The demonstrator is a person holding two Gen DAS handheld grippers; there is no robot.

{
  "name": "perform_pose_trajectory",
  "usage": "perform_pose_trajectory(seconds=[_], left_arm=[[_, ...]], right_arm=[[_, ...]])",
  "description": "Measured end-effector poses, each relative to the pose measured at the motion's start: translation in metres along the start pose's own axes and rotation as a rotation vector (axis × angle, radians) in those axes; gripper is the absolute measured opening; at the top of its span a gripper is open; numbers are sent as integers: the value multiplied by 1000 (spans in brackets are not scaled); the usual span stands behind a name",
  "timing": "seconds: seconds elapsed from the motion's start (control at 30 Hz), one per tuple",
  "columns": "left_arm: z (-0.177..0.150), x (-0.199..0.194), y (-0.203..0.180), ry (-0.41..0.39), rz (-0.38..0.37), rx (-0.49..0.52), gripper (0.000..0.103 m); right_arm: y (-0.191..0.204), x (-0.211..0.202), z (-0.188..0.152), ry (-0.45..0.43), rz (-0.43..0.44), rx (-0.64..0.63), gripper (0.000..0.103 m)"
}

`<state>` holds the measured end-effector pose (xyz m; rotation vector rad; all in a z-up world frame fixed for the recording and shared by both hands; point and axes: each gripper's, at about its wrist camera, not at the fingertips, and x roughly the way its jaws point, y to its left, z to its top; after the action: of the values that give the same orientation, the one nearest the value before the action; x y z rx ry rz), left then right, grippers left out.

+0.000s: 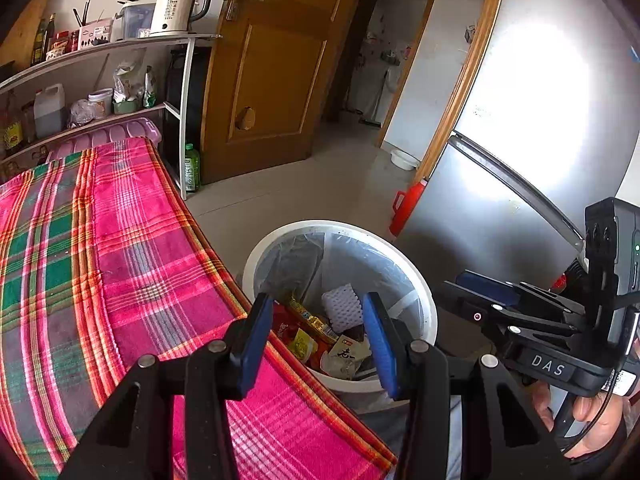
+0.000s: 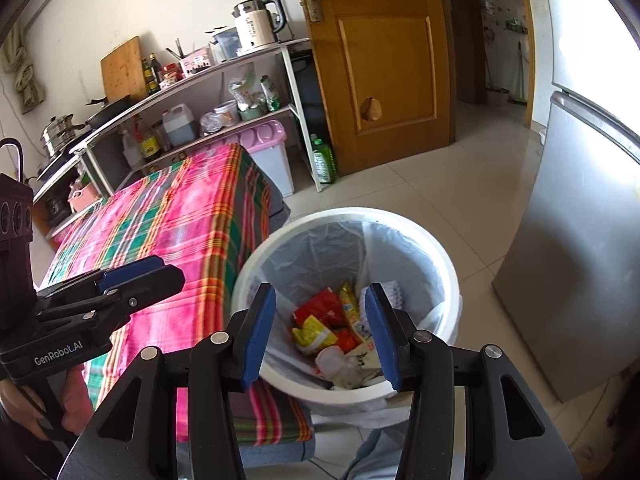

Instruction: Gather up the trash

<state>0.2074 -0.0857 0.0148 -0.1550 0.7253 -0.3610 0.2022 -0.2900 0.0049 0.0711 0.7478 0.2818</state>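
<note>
**Both grippers over the bin, nothing held**

Your left gripper [image 1: 318,340] hangs above the white trash bin [image 1: 424,292], jaws spread wide, blue pads [image 1: 256,340] with nothing between them. Look through the gap and you see down into the bin: red and yellow snack wrappers [image 1: 308,320] piled at the bottom, a white foam sleeve [image 1: 342,306] standing among them, a clear liner bag [image 1: 360,260] against the inner wall.

Your right gripper [image 2: 320,338] is above the same bin too, jaws also spread, nothing pinched. From the right wrist view the wrappers [image 2: 324,320] sit low in the bin [image 2: 248,280], with a crumpled pale packet [image 2: 352,364] on the side nearest you.

The bin stands on the tiled floor, pressed up against the edge of the pink plaid cloth [image 1: 120,260] on the table. The silver fridge [image 1: 500,200] rises on the bin's other side. Beyond the bin is the wooden door [image 2: 384,60], and beside that the white shelf rack [image 2: 288,80] with the kettle [image 2: 260,20] on top.
</note>
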Motion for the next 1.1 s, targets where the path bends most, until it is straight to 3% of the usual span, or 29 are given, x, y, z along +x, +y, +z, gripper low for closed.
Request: perform_pose_trajectory(seconds=[0.5,1.1], left_arm=[[-29,-60,-1,-76,49,22,50],[-77,-102,-5,-100,84,21,54]], right_arm=[[47,-40,-33,-53,-1,-81,48],[63,-73,-78,-75,-40,-122,48]])
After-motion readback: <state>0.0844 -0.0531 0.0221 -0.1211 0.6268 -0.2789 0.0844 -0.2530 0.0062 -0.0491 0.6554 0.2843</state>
